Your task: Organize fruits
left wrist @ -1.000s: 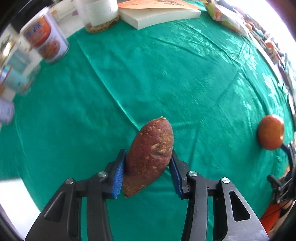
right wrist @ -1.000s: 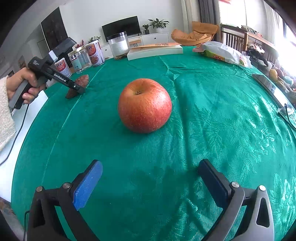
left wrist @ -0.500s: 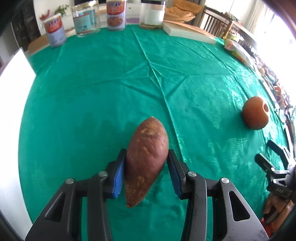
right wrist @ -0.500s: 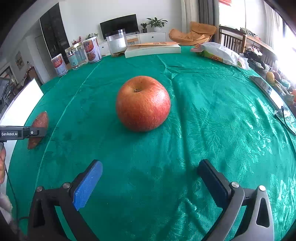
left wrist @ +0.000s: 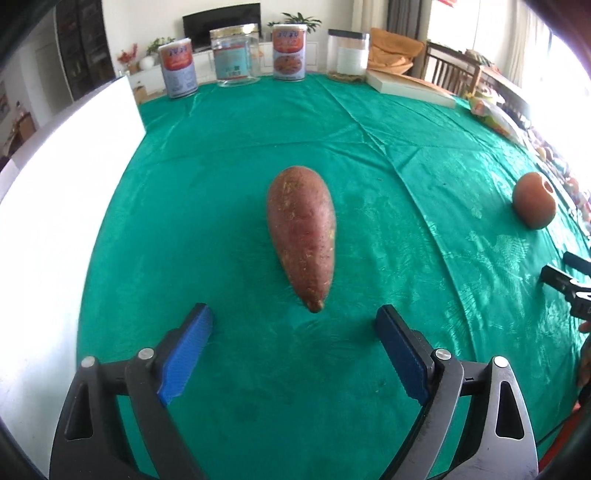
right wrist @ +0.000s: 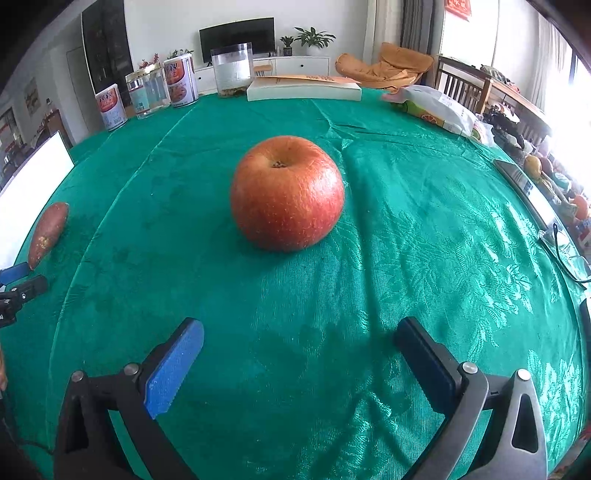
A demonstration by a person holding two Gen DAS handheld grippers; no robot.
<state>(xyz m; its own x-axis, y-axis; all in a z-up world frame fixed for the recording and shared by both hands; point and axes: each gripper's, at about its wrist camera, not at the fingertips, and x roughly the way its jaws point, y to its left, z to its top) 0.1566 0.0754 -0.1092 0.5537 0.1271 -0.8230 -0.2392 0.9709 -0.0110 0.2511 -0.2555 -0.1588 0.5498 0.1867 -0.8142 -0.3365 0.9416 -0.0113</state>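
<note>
Your left gripper [left wrist: 293, 339] sits at the bottom of the left wrist view with its jaws opening; nothing is between the blue pads [left wrist: 186, 354], and neither pad touches anything. Just beyond the fingertips, at frame centre, the sweet potato [left wrist: 302, 236] lies flat on the cloth with its narrow tip toward you. Judged from this, it has been let go here, and its long axis lines up with the gap between the fingers.

Your right gripper [right wrist: 299, 360] is likewise spread wide and empty at the bottom of its own view. The apple [right wrist: 287, 192] rests upright, stem dimple up, at frame centre, ahead of the fingers and apart from them. That alignment suggests it is the next item to grasp.

In the left wrist view the apple appears at the right edge, well apart from the sweet potato.

The green tablecloth [left wrist: 388, 369] is glossy, patterned and creased, so round fruit may roll on a fold.

Along the far edge, upper frame, stand tins [left wrist: 178, 68], a clear jar [left wrist: 233, 59] and a book [right wrist: 303, 88]. A television [right wrist: 237, 35] and potted plant [right wrist: 312, 37] stand behind.
</note>
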